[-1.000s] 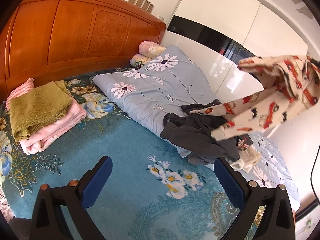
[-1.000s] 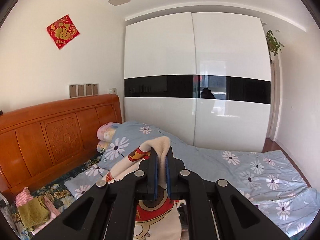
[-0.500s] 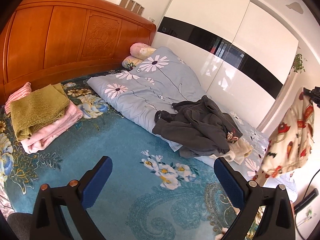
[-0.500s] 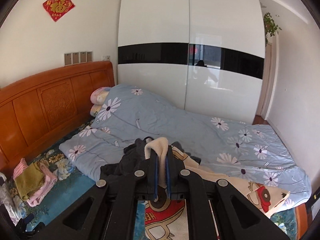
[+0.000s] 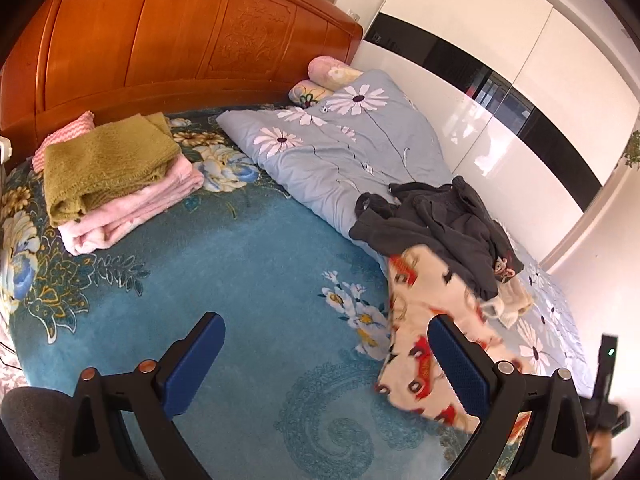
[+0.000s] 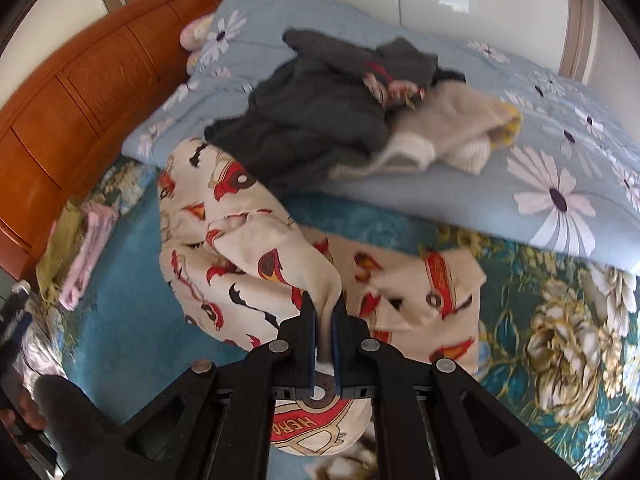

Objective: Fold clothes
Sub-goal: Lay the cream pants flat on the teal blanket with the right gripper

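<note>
A cream garment printed with red cars (image 6: 240, 240) lies spread on the blue floral bedspread (image 6: 128, 320); it also shows in the left wrist view (image 5: 420, 320). My right gripper (image 6: 324, 308) is shut on a fold of this garment, low over the bed. My left gripper (image 5: 326, 344) is open and empty above the bedspread (image 5: 240, 280), its right finger just in front of the garment. A pile of dark grey clothes (image 5: 440, 224) (image 6: 320, 112) with a cream piece (image 6: 452, 132) lies behind it.
A folded stack of olive and pink clothes (image 5: 108, 172) sits at the far left by the wooden headboard (image 5: 180, 32). A light blue daisy quilt (image 5: 340, 140) runs along the far side. White wardrobe doors (image 5: 500, 60) stand behind.
The right gripper swung down from high in the air to the bed, bringing the car-print garment onto the bedspread. The left gripper stayed open over the bed.
</note>
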The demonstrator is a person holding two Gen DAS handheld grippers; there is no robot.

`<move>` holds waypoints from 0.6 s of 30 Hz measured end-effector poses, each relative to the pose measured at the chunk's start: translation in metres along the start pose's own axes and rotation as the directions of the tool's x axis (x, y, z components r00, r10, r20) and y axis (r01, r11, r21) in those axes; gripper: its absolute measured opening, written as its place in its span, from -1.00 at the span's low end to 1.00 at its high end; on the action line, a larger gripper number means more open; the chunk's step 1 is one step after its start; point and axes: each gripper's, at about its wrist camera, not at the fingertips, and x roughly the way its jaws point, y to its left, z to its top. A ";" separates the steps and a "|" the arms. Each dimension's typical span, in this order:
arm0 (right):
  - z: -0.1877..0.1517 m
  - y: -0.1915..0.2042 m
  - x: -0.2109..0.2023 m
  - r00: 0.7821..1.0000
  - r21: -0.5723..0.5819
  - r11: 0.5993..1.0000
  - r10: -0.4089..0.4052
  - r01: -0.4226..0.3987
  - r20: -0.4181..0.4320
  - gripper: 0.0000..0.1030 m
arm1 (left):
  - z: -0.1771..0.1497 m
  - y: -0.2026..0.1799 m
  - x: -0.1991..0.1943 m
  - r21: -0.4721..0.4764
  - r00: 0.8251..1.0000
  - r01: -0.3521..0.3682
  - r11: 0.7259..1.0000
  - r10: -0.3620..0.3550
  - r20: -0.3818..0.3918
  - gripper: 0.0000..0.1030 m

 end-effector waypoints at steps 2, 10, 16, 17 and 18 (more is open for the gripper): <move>-0.035 -0.017 0.025 0.996 0.043 0.999 -0.005 0.009 -0.085 -0.87 | -0.009 -0.005 0.016 0.012 0.998 0.005 1.000 -0.005 -0.056 1.00; -0.084 -0.046 0.035 0.978 0.003 0.999 -0.049 0.051 -0.201 -0.81 | -0.036 -0.022 0.063 0.062 0.982 -0.015 0.998 0.026 -0.189 0.98; -0.038 0.004 0.013 0.986 -0.215 0.963 -0.167 0.161 -0.010 -0.26 | -0.047 -0.021 0.083 0.040 0.977 -0.037 0.999 0.044 -0.210 0.98; -0.029 0.022 0.028 0.992 -0.229 0.967 -0.122 0.114 -0.021 -0.16 | -0.047 -0.020 0.084 0.035 0.977 -0.041 0.999 0.047 -0.210 0.98; -0.019 0.040 0.042 0.997 -0.243 0.968 -0.076 0.066 -0.031 -0.09 | -0.047 -0.017 0.084 0.028 0.977 -0.046 0.999 0.051 -0.208 0.98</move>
